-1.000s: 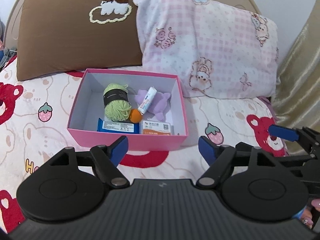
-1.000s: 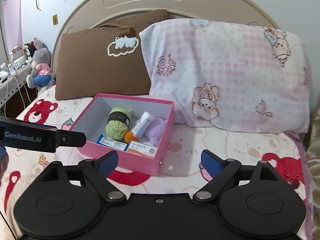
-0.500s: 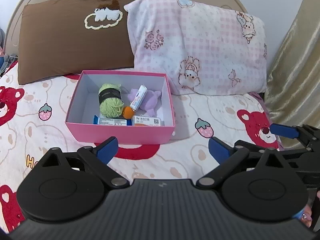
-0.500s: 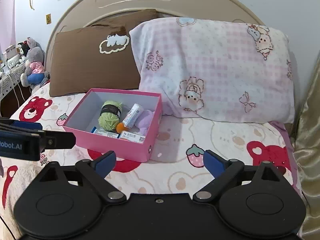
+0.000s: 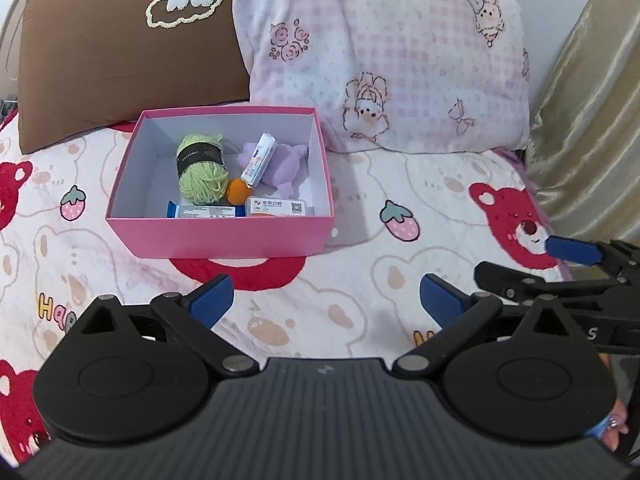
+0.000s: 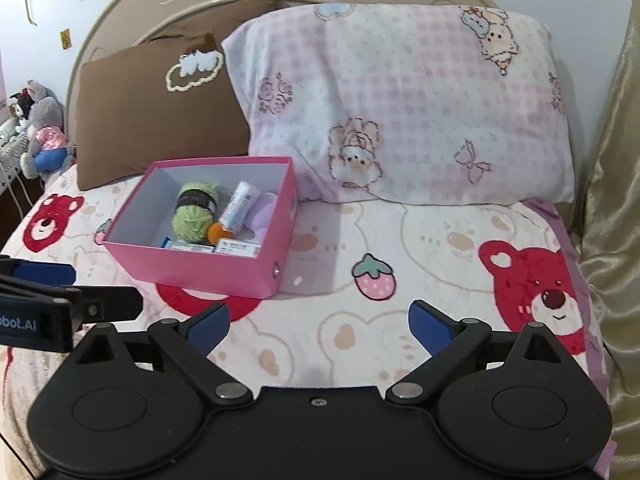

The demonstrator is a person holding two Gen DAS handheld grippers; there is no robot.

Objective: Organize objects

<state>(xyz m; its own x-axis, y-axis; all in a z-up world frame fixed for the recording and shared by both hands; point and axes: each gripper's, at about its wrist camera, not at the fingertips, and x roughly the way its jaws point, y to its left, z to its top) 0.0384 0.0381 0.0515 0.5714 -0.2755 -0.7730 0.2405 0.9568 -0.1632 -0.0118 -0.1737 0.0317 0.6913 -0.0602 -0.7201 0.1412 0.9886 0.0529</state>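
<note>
A pink box (image 5: 224, 236) (image 6: 208, 266) sits on the bed. Inside lie a green yarn ball (image 5: 200, 170) (image 6: 193, 216), a purple plush toy (image 5: 286, 164), a white tube (image 5: 260, 158) (image 6: 237, 206), a small orange ball (image 5: 237, 191), a blue packet (image 5: 206, 211) and a white and orange packet (image 5: 276, 207). My left gripper (image 5: 324, 300) is open and empty, in front of the box. My right gripper (image 6: 318, 322) is open and empty, in front and to the right of the box. Each gripper shows at the edge of the other's view.
A brown pillow (image 5: 120, 52) and a pink checked pillow (image 5: 392, 64) lean on the headboard behind the box. A gold curtain (image 5: 592, 120) hangs at the right. Stuffed toys (image 6: 42, 136) sit left of the bed. The bear-print blanket (image 6: 380, 240) covers the bed.
Both grippers have pulled back from the box, which now looks farther away. Both stay open and empty.
</note>
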